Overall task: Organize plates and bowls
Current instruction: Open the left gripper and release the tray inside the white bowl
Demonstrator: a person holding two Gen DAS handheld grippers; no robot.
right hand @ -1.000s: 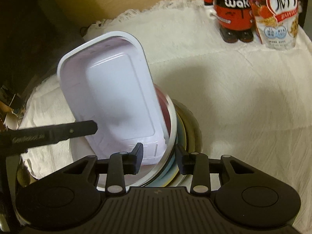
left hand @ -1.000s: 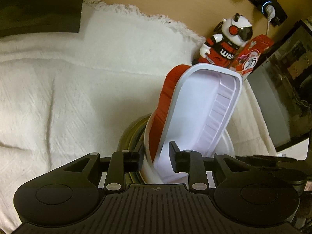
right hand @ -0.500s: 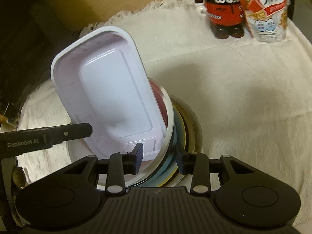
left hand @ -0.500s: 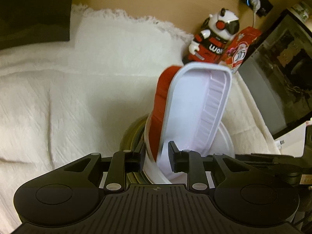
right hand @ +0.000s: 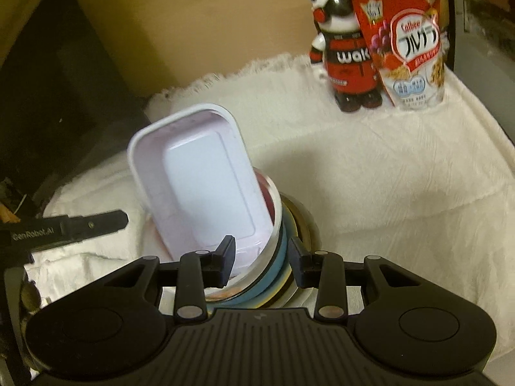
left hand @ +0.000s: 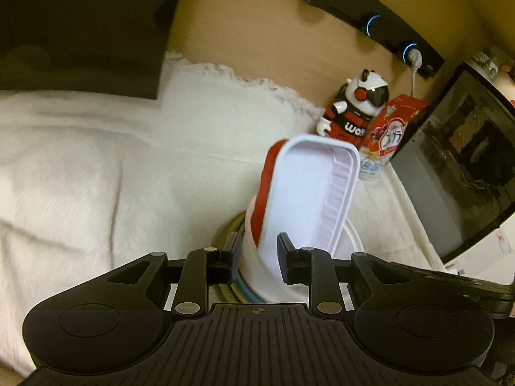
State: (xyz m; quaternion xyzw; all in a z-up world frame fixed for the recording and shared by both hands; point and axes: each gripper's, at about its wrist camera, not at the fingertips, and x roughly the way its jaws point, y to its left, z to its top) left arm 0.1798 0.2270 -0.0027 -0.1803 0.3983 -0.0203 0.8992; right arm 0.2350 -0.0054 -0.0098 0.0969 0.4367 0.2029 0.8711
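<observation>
A white cloth (right hand: 370,173) covers the table, and the stack of dishes (right hand: 289,257) is held up over it between the two grippers. At the far edge of the cloth stand one panda figurine (right hand: 346,51) in a red and black suit and one red cereal bag (right hand: 408,38), the bag just beside the figurine and partly in front of it. In the left wrist view a dark screen (left hand: 463,173) rises at the right side of the cloth, and a black power strip (left hand: 363,16) with three blue-lit rings sits on the wooden wall behind. A dark box (left hand: 77,29) fills the upper left corner.

The stack holds one white rectangular tray (right hand: 196,180), red on its outside, which leans tilted in a white bowl (left hand: 254,257); under the bowl lie several plates with blue, yellow and olive rims, too tightly packed to count. The tray blocks much of the bowl's inside from both cameras.

The left gripper (left hand: 256,254) has just been closing: the near wall of the bowl and the tray's lower end sit between its fingers, but contact with the left finger is not clear, so I cannot tell if it is pinching. The right gripper (right hand: 262,259) is clamped on the opposite edge of the stack, one finger inside the bowl and one against the plate rims. One finger of the left gripper shows at the left edge of the right wrist view.
</observation>
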